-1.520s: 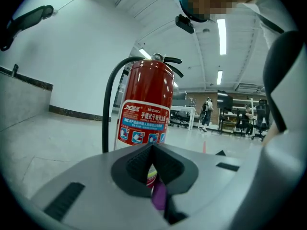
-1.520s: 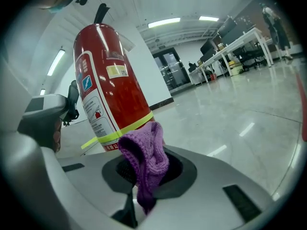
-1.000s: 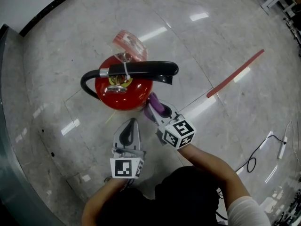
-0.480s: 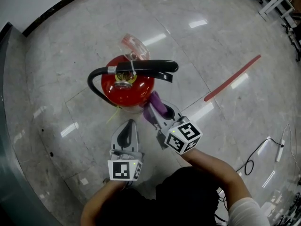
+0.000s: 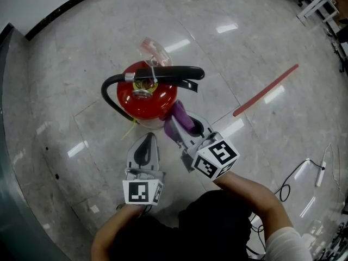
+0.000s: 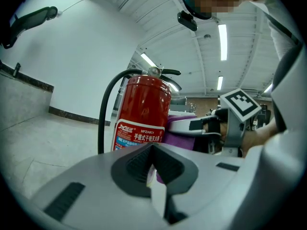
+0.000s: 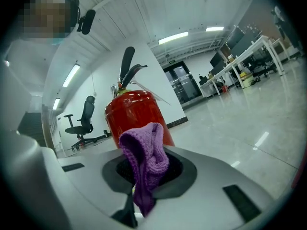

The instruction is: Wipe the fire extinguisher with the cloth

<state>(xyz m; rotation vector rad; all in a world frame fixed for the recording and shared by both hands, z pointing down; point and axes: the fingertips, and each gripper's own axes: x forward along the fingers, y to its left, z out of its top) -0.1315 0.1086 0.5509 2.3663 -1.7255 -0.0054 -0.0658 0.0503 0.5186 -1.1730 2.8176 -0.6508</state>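
Red fire extinguisher (image 5: 147, 99) stood upright on the polished stone floor (image 5: 76, 42) while I ran the rig remotely. Its black hose (image 5: 110, 94) looped off the left side, its black handle (image 5: 173, 73) lay across the top, and a clear tag (image 5: 154, 50) stuck out beyond the valve. My right gripper (image 5: 176, 125) pinched a purple knitted cloth (image 5: 181, 115) btwn its jaws. The cloth was bunched at the tips, right up against the cylinder's near-right side, though I couldn't confirm actual contact. In the right gripper view the cloth drooped over the jaws w/ the red body just behind, and an office chair (image 7: 84, 116) stood in the bkgd. My left gripper (image 5: 145, 141) hovered just short of the extinguisher's near side, apart from it, jaws pressed together on nothing. The left gripper view looked up at the printed label. A red strip (image 5: 265, 90) lay on the floor well to the right, and a thin cable (image 5: 296, 178) trailed nearer the operator's right arm
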